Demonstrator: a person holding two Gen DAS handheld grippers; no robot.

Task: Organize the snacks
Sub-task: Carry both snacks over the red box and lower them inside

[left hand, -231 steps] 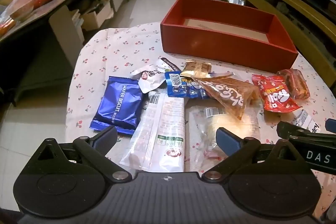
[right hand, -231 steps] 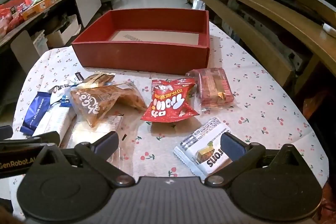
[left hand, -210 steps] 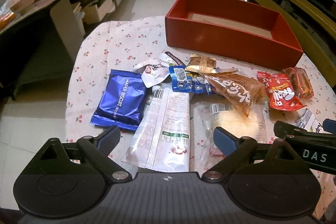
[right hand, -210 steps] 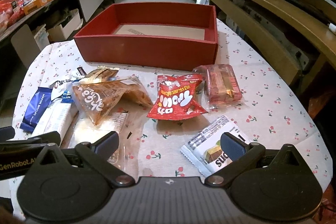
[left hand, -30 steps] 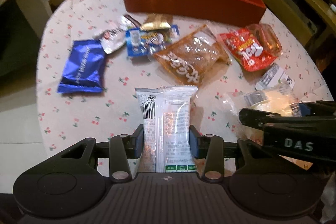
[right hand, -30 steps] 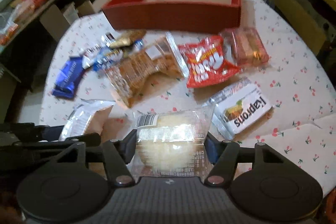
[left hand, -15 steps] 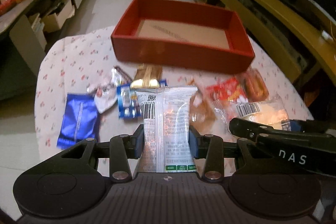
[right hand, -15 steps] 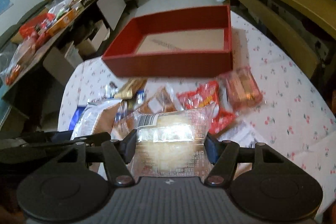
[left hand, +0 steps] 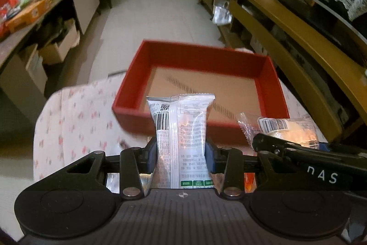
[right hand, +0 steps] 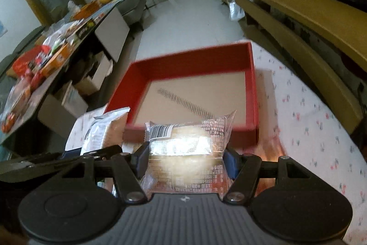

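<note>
My left gripper [left hand: 181, 154] is shut on a long white snack packet [left hand: 181, 128] with a barcode, held upright above the table. My right gripper [right hand: 185, 160] is shut on a clear bag with a pale bun [right hand: 188, 141] inside. Both are raised in front of the near wall of the open red box [left hand: 174, 59], which has a brown cardboard floor and also shows in the right wrist view [right hand: 251, 84]. The right gripper with its bag shows at the right of the left wrist view [left hand: 286, 130]; the left packet shows at the left of the right wrist view [right hand: 103, 130].
The box sits on a table with a cherry-print cloth [left hand: 75, 107] [right hand: 309, 118]. A wooden bench and shelf [left hand: 298, 22] run along the right. A cluttered side table [left hand: 34, 6] with boxes under it stands at the left. The other snacks are hidden below the grippers.
Both grippers have lifted and moved forward with their packets; the red box is now closer and larger, and the loose snacks have dropped out of view.
</note>
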